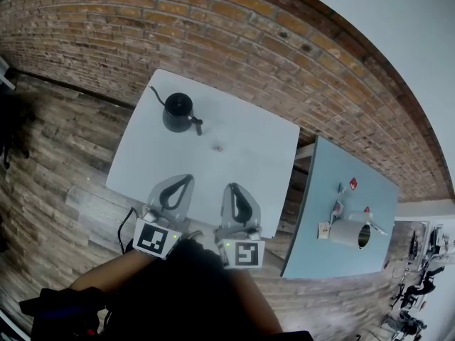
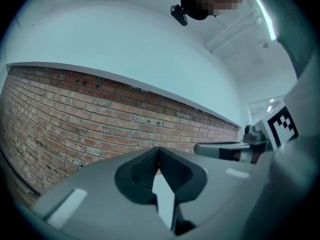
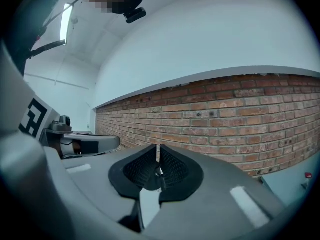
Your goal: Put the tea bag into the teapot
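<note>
A black teapot (image 1: pixel 178 112) with a thin curved spout and a side handle stands at the far left of the white table (image 1: pixel 263 155). A tiny pale object (image 1: pixel 219 148) lies near the table's middle; what it is I cannot tell. Small red-and-white packets (image 1: pixel 352 184) lie on a second, blue-grey table (image 1: pixel 320 183) to the right. My left gripper (image 1: pixel 187 179) (image 2: pixel 159 150) and right gripper (image 1: pixel 232 187) (image 3: pixel 157 147) hang side by side over the white table's near edge, pointing level at the brick wall. Both sets of jaws are together, and I see nothing held in either.
A pale cylindrical jug (image 1: pixel 348 233) stands on the blue-grey table beside more packets (image 1: pixel 338 208). A red brick wall (image 1: pixel 213 20) runs behind both tables. Wooden floor (image 1: pixel 57 169) lies to the left. A gap separates the two tables.
</note>
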